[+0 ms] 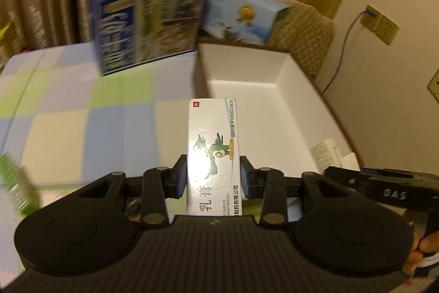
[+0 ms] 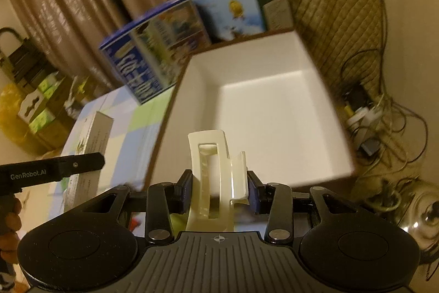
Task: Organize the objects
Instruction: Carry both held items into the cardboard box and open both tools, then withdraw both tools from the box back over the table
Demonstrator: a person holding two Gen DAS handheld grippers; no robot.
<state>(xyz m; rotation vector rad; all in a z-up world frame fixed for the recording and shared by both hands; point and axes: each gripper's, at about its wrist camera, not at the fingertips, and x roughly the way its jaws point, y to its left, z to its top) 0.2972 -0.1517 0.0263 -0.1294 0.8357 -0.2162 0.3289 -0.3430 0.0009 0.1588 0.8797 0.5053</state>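
Your left gripper (image 1: 213, 173) clamps the ointment carton (image 1: 212, 144) beside the white box's (image 1: 288, 89) near-left rim. Your right gripper (image 2: 219, 190) grips a cream hair claw (image 2: 215, 172), seemingly over the box's near edge; its interior lies open.

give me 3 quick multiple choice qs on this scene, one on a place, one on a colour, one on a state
1. Where does the dark blue carton stand?
A. inside the white box
B. on the checked table, left of the white box
C. on the chair

2. What colour is the hair clip?
A. cream
B. red
C. black

3. What is the state of the white box?
A. shut with a lid
B. full of cartons
C. open, nothing seen inside

Answers:
1 B: the left wrist view shows it on the table beside the box's left wall.
2 A: it looks cream between the right gripper fingers.
3 C: both views show a bare white floor, though the left gripper and its ointment box hide the near corner.
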